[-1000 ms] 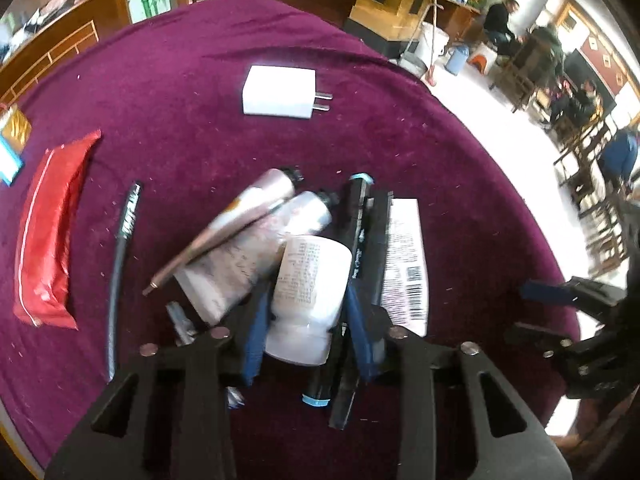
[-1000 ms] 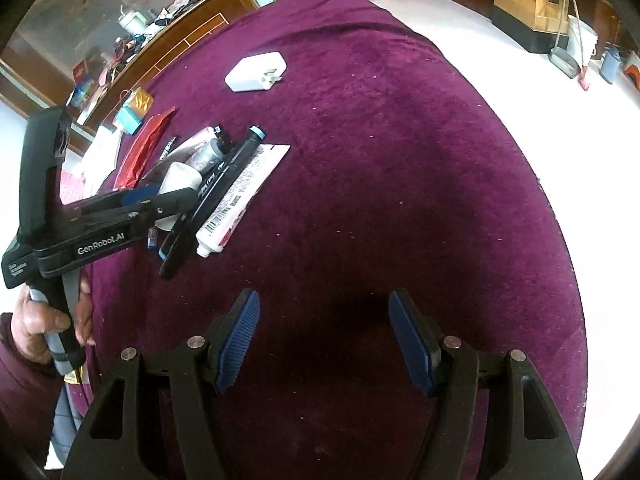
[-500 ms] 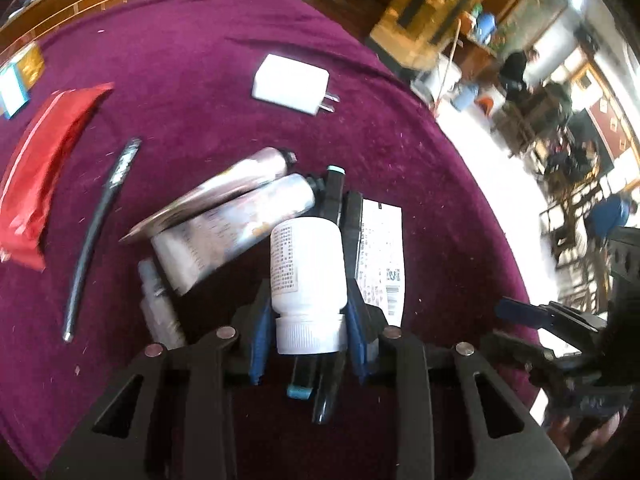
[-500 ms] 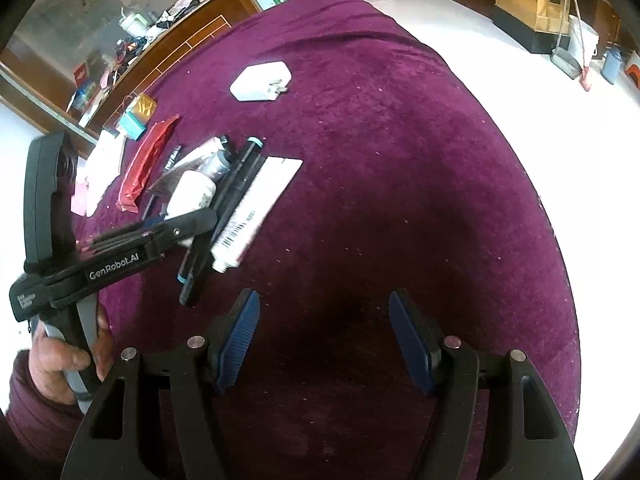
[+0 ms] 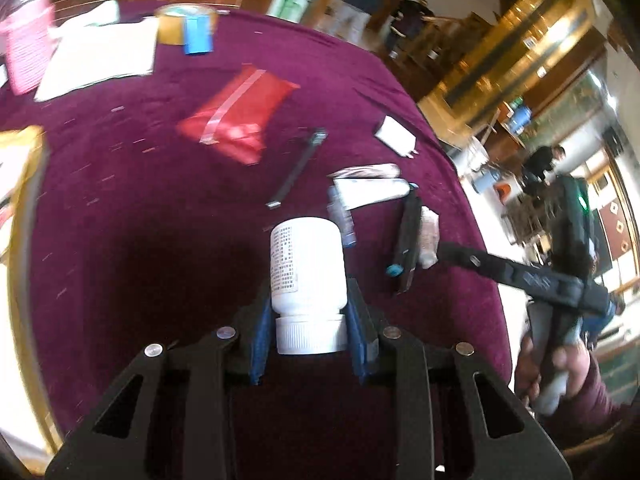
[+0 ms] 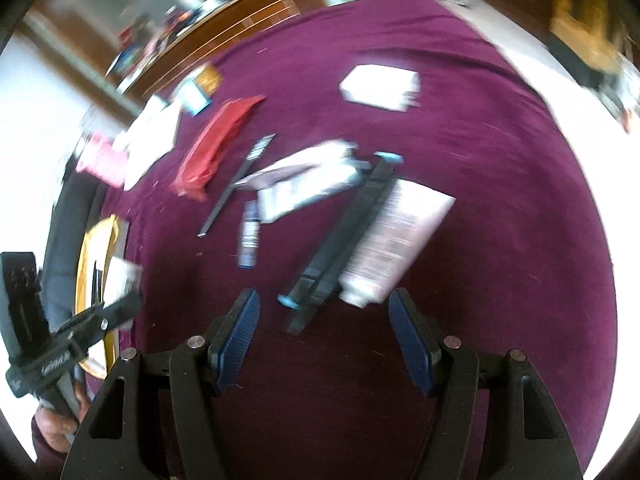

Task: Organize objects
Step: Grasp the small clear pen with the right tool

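White bottle [image 5: 307,264] sits in my left hand-held gripper [image 5: 308,334], blue pads [image 5: 259,336] clamped on either side of the neck and ribbed cap, body pointing away from me, lifted clear of the purple counter [image 5: 132,216]. Print runs down one side of the bottle.

Just beyond the bottle: a small vial [image 5: 341,216], then a silver tube [image 5: 370,194] lying across. To the bottle's right, two dark pens [image 5: 406,246] side by side with a pale tube [image 5: 428,236] against them. Farther out from the bottle: a thin black stick [image 5: 298,168], a red pouch [image 5: 240,120], a white charger [image 5: 396,136] near the counter edge.

My right hand-held gripper [image 6: 324,338] hovers over the pens [image 6: 340,240] and pale tube [image 6: 394,240], jaws standing wide with nothing between them. Both views are blurred.
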Motion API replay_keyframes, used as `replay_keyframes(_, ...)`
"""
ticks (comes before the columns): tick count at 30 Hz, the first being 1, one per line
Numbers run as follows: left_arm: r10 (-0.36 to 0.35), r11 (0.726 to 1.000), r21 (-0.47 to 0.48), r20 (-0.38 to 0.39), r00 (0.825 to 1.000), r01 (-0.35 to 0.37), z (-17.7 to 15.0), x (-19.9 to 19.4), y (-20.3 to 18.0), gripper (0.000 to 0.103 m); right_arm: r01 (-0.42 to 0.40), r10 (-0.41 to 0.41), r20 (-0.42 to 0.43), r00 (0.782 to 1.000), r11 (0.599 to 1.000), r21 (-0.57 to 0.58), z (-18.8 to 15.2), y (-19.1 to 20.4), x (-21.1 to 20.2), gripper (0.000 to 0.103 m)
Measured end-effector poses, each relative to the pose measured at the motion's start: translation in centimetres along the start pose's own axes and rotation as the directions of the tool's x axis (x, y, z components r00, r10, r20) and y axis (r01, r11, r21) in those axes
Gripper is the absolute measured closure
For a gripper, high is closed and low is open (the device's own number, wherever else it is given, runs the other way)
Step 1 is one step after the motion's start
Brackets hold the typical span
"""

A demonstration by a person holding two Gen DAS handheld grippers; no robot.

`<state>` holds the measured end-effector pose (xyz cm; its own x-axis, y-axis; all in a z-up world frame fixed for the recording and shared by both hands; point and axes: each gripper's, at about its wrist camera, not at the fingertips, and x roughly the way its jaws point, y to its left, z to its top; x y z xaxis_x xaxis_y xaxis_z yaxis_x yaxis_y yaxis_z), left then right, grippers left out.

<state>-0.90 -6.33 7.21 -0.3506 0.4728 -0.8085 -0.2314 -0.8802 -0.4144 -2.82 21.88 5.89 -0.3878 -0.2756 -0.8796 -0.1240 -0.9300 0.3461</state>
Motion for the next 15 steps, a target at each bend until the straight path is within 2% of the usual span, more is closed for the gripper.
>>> replay_keyframes(4,0.022,0.999,-0.040,0.029,0.999,-0.020,-1.2,-2.0,2.2,0.073,0.043,-0.046,-0.032,0.998,0.994,-0.096,1.0,4.2,3.4,0.041)
replay_keyframes(7,0.031,0.997,-0.077,0.055,0.998,-0.026,-1.8,-3.6,4.2,0.073,0.111,-0.119,-0.042,0.992,0.981,-0.161,1.9,6.9,6.1,0.041)
replay_keyframes(11,0.056,0.992,-0.120,0.089,0.994,-0.046,-2.8,-5.8,6.9,0.073,0.200,-0.212,-0.033,0.977,0.957,-0.211,2.4,8.7,8.3,0.041)
replay_keyframes(15,0.075,0.986,-0.158,0.102,0.992,-0.058,-3.7,-7.2,9.3,0.073,0.245,-0.259,-0.042,0.965,0.946,-0.213,2.8,9.3,9.5,0.045)
